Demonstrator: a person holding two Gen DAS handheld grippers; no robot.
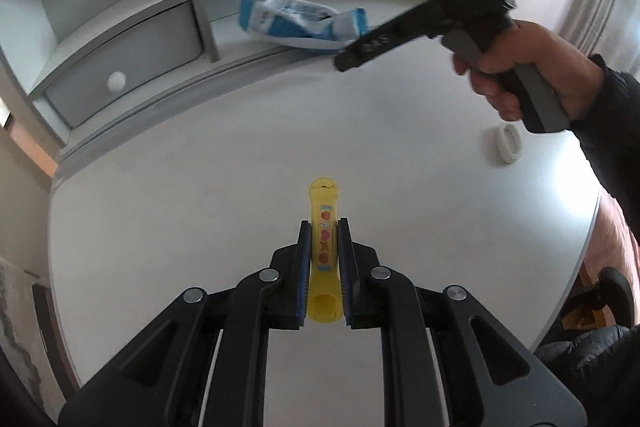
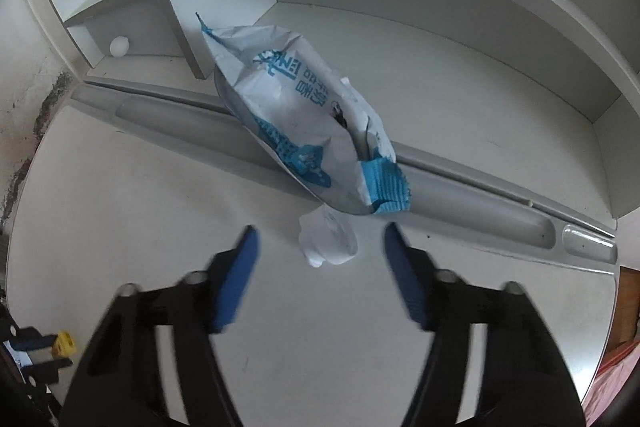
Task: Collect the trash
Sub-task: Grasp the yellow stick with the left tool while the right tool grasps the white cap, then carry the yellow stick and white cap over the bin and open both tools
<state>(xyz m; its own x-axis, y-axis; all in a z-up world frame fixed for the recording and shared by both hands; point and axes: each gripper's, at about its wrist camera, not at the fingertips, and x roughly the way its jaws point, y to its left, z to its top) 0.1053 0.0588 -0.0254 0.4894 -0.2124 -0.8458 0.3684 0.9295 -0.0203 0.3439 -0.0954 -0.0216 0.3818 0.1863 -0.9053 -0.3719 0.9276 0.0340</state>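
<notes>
My left gripper (image 1: 324, 227) is shut on a yellow plastic tube (image 1: 325, 223) with red heart marks, held above the white desk (image 1: 240, 147). A crumpled blue-and-white snack bag (image 2: 304, 115) lies across the desk's grey groove; it also shows in the left wrist view (image 1: 300, 23). A crumpled white tissue (image 2: 328, 237) lies just in front of the bag. My right gripper (image 2: 320, 239) is open, its blue pads either side of the tissue and a little above it. The right gripper also shows in the left wrist view (image 1: 344, 61), near the bag.
White shelves (image 2: 360, 27) rise behind the desk, with a grey drawer (image 1: 120, 67) and round knob at left. A white ring (image 1: 508, 143) lies on the desk at right. The desk's curved edge (image 1: 580, 247) runs along the right.
</notes>
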